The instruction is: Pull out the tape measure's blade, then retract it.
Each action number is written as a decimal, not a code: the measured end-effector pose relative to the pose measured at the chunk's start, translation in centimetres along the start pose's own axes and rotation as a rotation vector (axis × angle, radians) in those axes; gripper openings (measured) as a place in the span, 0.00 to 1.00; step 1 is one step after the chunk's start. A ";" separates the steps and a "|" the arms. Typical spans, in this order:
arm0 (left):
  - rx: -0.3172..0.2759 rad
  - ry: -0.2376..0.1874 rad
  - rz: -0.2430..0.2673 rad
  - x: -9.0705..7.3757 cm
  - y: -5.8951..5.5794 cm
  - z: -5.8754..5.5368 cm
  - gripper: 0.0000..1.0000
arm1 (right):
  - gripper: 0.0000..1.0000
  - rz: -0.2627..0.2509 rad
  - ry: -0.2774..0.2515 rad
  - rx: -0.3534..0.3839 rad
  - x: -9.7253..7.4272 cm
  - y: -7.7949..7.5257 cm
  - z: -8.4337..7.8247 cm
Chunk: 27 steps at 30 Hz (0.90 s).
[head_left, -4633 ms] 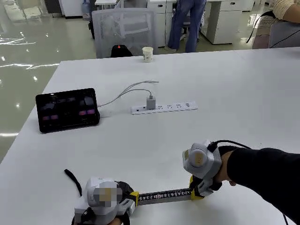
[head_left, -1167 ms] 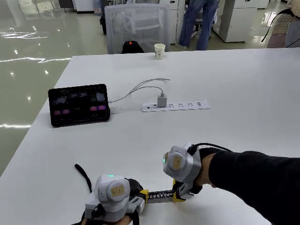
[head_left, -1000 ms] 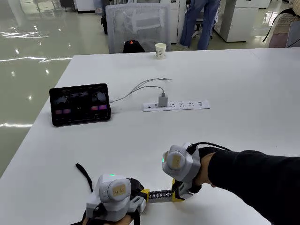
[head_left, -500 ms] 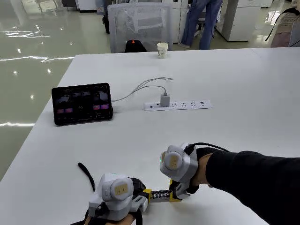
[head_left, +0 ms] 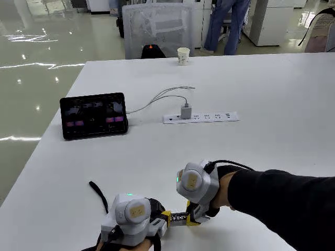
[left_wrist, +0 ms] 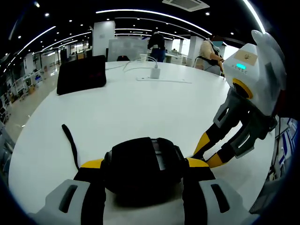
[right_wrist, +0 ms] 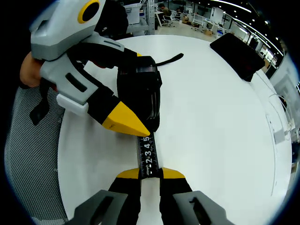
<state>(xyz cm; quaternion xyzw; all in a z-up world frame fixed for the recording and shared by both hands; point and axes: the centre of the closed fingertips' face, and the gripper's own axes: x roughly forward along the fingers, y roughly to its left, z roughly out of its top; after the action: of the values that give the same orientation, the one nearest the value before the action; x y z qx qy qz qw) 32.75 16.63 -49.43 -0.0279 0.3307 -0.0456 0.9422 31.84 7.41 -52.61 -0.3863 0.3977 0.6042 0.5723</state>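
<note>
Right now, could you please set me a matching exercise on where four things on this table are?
Things:
1. tape measure case
2. blade
3. paper cup
4. tablet

Places:
A. at the far edge of the table
B. end pinched in the right gripper
C. clamped in the left gripper
D. left of the power strip, screen lit

Pairs: 1-C, 2-B, 3-A, 4-D

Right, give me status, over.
Left gripper shut on tape measure. Right gripper shut on blade tip, short length out. Strap lies alongside, not blocking.
</note>
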 end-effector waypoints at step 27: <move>-0.037 0.008 -0.041 -0.3 0.2 0.1 0.60 | 0.11 0.014 -0.073 0.014 0.8 0.2 2.2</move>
<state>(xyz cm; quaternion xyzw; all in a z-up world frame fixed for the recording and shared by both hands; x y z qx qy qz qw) 32.61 16.85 -49.18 -0.0518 0.3345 -0.0589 0.9391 31.59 9.77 -52.47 -0.3571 0.3834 0.6191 0.5850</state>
